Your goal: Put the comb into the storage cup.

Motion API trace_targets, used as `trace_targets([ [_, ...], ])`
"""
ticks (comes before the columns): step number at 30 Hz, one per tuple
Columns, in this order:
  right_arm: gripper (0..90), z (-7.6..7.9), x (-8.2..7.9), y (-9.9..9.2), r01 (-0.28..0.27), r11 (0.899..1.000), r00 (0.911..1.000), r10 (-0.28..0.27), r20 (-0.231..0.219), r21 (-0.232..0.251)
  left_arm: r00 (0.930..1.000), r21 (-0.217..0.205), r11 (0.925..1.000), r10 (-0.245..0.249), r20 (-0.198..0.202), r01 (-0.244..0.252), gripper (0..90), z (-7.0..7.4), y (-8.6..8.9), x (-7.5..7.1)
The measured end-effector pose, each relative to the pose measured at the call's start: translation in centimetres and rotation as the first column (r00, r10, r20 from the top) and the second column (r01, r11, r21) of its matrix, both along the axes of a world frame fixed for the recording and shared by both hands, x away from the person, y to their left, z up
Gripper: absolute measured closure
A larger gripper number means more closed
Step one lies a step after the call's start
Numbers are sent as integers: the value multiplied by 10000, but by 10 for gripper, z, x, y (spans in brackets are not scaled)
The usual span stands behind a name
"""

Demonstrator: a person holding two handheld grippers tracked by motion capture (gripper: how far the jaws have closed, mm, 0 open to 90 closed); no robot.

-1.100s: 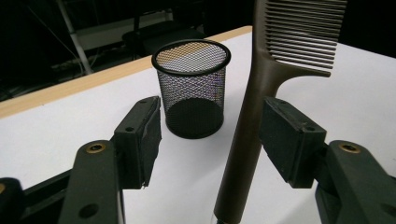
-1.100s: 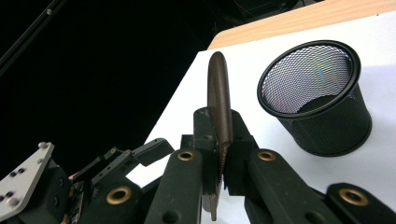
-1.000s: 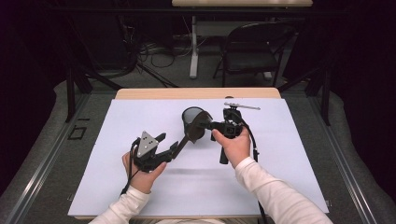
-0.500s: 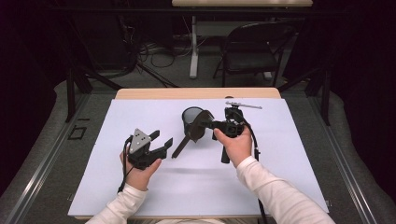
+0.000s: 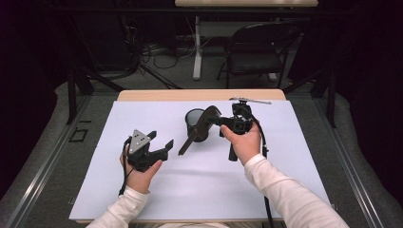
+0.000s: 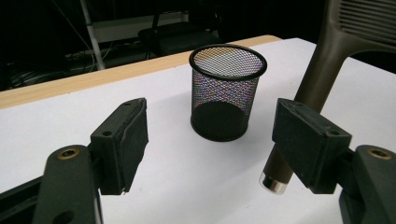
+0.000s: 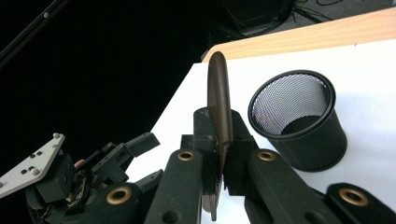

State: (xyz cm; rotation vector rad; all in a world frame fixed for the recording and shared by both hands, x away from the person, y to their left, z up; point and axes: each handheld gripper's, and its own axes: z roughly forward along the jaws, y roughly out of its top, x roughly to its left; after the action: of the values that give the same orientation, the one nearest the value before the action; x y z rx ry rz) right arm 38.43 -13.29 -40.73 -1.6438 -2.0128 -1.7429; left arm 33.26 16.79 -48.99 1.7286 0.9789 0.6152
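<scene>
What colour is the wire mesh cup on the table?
Black: the mesh cup shows best in the left gripper view.

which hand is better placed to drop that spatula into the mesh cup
The right. The right gripper is already shut on the spatula's head beside the mesh cup; the left gripper is open, holding nothing, nearer the person.

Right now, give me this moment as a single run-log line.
left gripper: open, empty | right gripper: shut on spatula head, handle hanging off the table | mesh cup: upright, empty
</scene>
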Motion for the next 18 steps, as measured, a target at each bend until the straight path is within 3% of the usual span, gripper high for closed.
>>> trace_targets([
  [11, 866, 18, 8, -2, 149, 9999, 9994, -148, 327, -28, 9999, -244, 9996, 155, -48, -156, 172, 0, 3, 1],
  [18, 866, 29, 16, -5, 375, 9993, 9982, -374, 477, 1, 9999, -427, 9991, 75, -151, -82, 168, -1, 4, 2],
])
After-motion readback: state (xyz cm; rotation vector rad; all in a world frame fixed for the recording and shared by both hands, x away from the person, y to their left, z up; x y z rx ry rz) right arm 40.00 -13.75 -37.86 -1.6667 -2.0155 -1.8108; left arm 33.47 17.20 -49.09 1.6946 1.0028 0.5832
